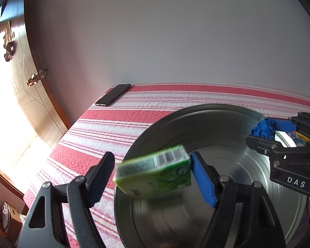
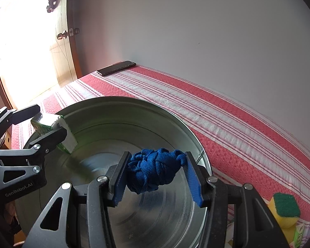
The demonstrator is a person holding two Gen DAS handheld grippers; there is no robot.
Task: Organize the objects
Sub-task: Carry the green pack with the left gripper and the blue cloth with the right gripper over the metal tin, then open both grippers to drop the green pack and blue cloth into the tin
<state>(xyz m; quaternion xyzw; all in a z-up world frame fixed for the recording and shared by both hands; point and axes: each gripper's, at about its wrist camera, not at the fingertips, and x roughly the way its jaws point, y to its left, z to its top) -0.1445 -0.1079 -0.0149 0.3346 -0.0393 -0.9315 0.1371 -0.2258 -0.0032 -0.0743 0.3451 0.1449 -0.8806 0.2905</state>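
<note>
I see my left hand-held gripper [image 1: 152, 172] spread wide around a blurred green carton [image 1: 155, 173] with a barcode, its pads clear of it, above the metal basin [image 1: 217, 124], while my right hand-held gripper [image 2: 157, 170] clamps a knotted blue strap bundle [image 2: 155, 168] over the same basin.

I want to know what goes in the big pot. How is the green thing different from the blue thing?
The green box is flat with hard, straight edges; the blue cord bundle is a soft, knotted lump. The box has printing and a barcode; the bundle is plain blue. The box sits tilted in the left claw, a gap at one side; the right claw squeezes the bundle from both sides. Both are over the metal tub.
</note>
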